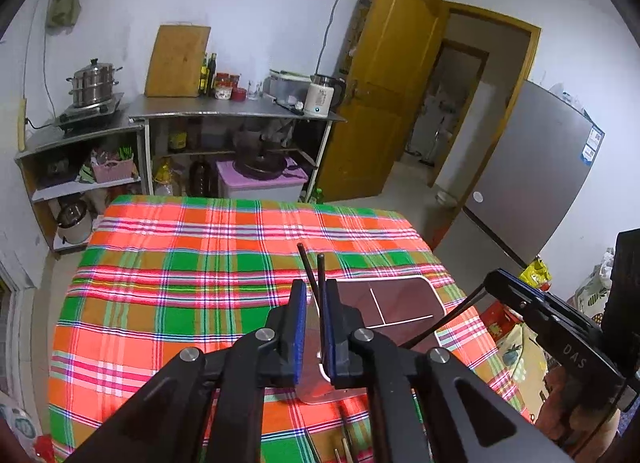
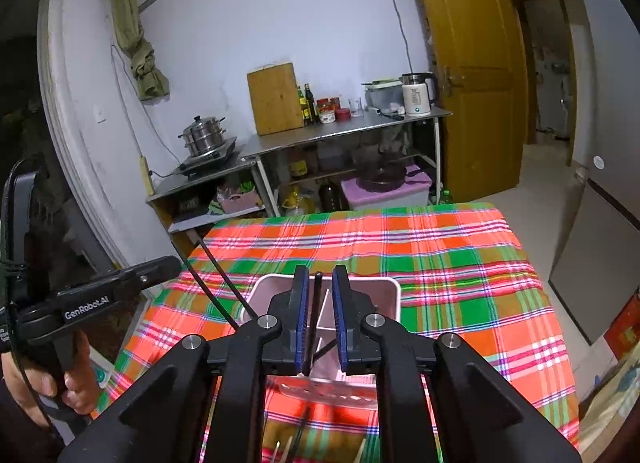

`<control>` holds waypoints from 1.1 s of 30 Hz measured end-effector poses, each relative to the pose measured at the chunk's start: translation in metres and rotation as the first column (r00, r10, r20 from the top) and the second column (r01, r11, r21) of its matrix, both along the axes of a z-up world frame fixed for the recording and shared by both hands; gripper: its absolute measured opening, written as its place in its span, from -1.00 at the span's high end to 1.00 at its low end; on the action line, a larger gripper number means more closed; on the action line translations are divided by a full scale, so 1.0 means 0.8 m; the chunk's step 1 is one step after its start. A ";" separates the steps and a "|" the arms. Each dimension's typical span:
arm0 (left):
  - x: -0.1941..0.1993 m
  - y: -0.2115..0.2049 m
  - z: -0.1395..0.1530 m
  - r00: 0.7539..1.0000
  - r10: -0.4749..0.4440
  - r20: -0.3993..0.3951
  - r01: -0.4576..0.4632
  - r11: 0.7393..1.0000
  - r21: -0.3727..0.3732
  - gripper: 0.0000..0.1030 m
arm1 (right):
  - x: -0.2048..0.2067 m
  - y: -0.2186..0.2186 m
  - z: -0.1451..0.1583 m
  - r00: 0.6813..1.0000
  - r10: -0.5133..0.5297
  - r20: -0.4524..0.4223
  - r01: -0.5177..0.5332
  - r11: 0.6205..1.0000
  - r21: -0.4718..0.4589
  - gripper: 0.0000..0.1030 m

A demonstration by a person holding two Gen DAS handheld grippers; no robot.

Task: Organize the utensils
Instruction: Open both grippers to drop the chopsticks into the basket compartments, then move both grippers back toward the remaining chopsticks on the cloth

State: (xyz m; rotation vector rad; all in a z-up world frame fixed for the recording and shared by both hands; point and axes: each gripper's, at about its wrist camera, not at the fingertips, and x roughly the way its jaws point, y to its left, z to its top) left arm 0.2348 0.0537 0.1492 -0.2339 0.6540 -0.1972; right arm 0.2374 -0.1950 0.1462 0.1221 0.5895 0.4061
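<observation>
- so, two thin black chopsticks [image 1: 311, 275] are pinched between the blue pads of the left gripper [image 1: 314, 287], tips poking up and splayed slightly apart, right above the tray
- another single black chopstick [image 2: 317, 303] stands between the right gripper [image 2: 321, 275] pads; fingers are narrow but there's a sliver of gap on both sides, so it doesn't look squeezed
- both sit over a divided tray [image 2: 394, 295]: white rounded rim, dark reddish inside, thin white partitions
- tray lies on a plaid tablecloth [image 1: 180, 263], orange, green and pink, a bit wrinkled
- pale wooden stick tips [image 2: 280, 449] show at the near edge, blurry
- a hand [image 2: 60, 383] grips the left tool's black handle
- further back: steel counter [image 1: 240, 107] with a wooden cutting board [image 1: 178, 61], white kettle [image 1: 320, 97], steel steamer pot [image 1: 94, 81], yellow door [image 1: 384, 83]
</observation>
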 end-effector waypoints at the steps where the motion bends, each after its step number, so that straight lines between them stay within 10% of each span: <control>1: -0.005 0.002 0.003 1.000 0.003 0.010 -0.003 1.000 -0.001 0.84 | -0.002 -0.003 0.002 1.000 -0.003 0.005 0.003 1.000 0.002 0.76; 14: -0.083 0.007 -0.008 0.999 0.015 0.037 -0.015 1.000 0.011 0.84 | -0.070 -0.030 -0.005 0.999 -0.019 0.027 0.018 0.999 0.028 0.76; 33: -0.134 -0.015 -0.141 0.983 -0.020 -0.180 0.019 1.000 -0.007 0.83 | -0.121 -0.030 -0.110 0.988 0.000 -0.156 0.003 1.000 0.017 0.76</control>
